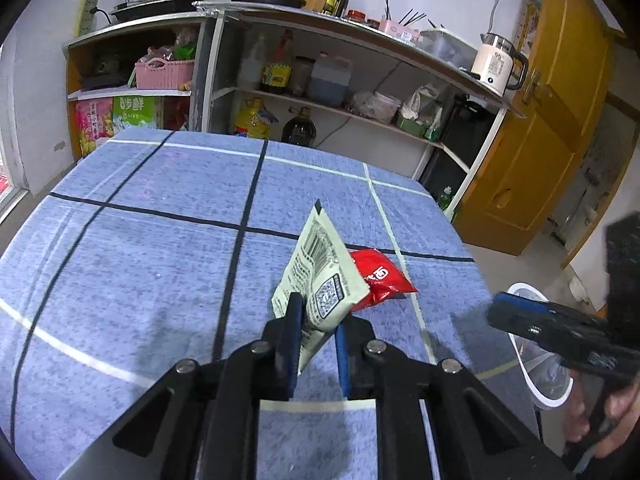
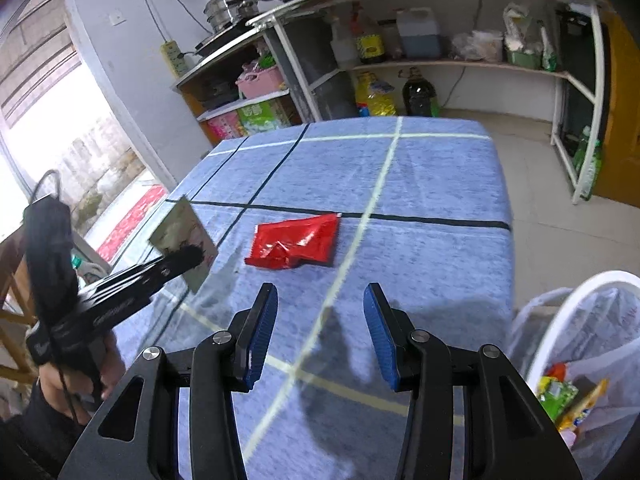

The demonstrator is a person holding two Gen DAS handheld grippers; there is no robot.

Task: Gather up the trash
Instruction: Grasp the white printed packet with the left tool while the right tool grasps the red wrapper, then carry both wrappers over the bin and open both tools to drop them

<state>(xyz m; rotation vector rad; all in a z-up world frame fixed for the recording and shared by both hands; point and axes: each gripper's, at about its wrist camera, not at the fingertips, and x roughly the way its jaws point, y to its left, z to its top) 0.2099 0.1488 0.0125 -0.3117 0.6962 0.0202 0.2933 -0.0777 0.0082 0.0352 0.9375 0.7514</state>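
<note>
My left gripper [image 1: 318, 314] is shut on a pale green snack packet [image 1: 320, 276] with a barcode and QR code, held above the blue tablecloth [image 1: 160, 240]. In the right wrist view the left gripper [image 2: 188, 260] and its packet [image 2: 182, 236] show at the left, lifted off the table. A red wrapper [image 2: 298, 242] lies flat on the table ahead of my right gripper [image 2: 320, 308], which is open and empty above the cloth. The red wrapper [image 1: 380, 278] also shows behind the packet. My right gripper's fingers [image 1: 520, 312] show at the right of the left wrist view.
A white-rimmed bin [image 2: 568, 312] lined with a clear bag holds several wrappers, right of the table. It also shows in the left wrist view [image 1: 532, 364]. Kitchen shelves [image 1: 320, 92] with bottles stand beyond the table's far edge. A yellow door [image 1: 552, 120] is at the right.
</note>
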